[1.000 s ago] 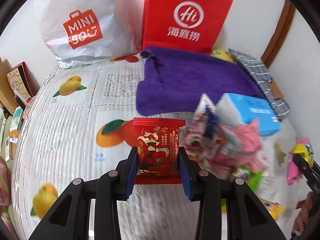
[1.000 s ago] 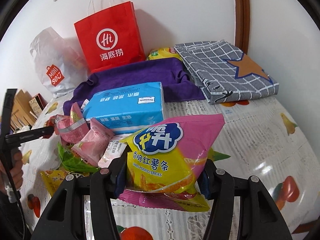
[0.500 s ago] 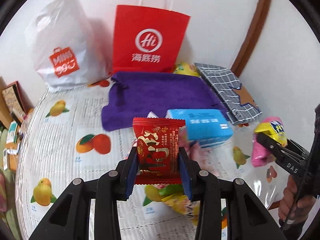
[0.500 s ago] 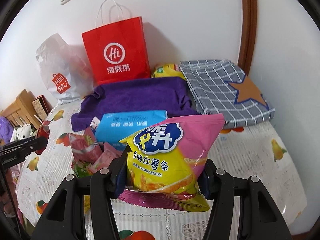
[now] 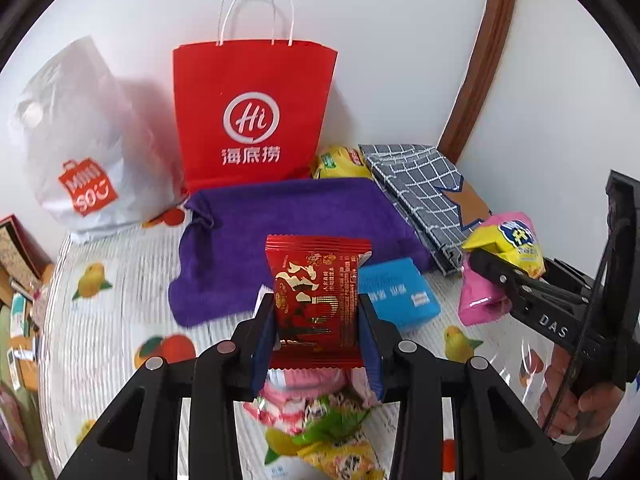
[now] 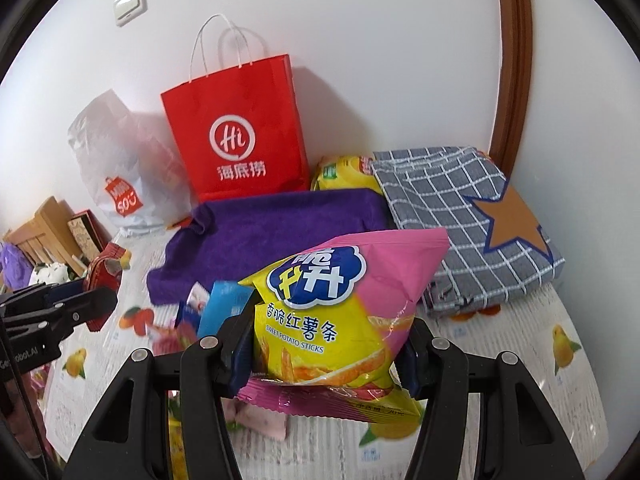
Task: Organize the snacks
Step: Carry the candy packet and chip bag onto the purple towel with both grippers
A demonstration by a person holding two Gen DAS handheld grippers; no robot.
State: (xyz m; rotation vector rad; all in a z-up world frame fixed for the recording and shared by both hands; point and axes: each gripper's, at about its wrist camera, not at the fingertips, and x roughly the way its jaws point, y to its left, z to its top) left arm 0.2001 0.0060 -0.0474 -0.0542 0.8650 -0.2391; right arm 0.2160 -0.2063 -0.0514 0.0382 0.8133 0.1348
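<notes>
Left claw (image 5: 318, 320) is clamped on a small red foil snack packet with gold print (image 5: 316, 300), blue pads pressing both its sides, the packet upright and lifted clear of the table with the fruit-print plastic cover (image 5: 104, 320). Right claw (image 6: 324, 348) grips a pink-and-yellow bag of sweet potato sticks (image 6: 332, 304), squeezed at its lower half, top edge fanning toward one o'clock. In the left view that same bag shows out at three o'clock, a hand (image 5: 568, 408) on the tool's handle below it. Under the left claw, at six o'clock, a loose heap of pink, green and yellow snack wrappers (image 5: 320, 412) lies on the table. Just past it, a blue tissue pack (image 5: 396, 296) sits touching the folded purple towel (image 5: 280, 232). At twelve o'clock a red paper bag with white rope handles (image 5: 252, 116) stands against the wall, a white plastic shopping bag (image 5: 76, 152) at ten o'clock beside it. A grey checked cloth with an orange star (image 6: 472, 216) lies at two o'clock, a yellow snack bag (image 6: 344, 172) tucked beside it.
</notes>
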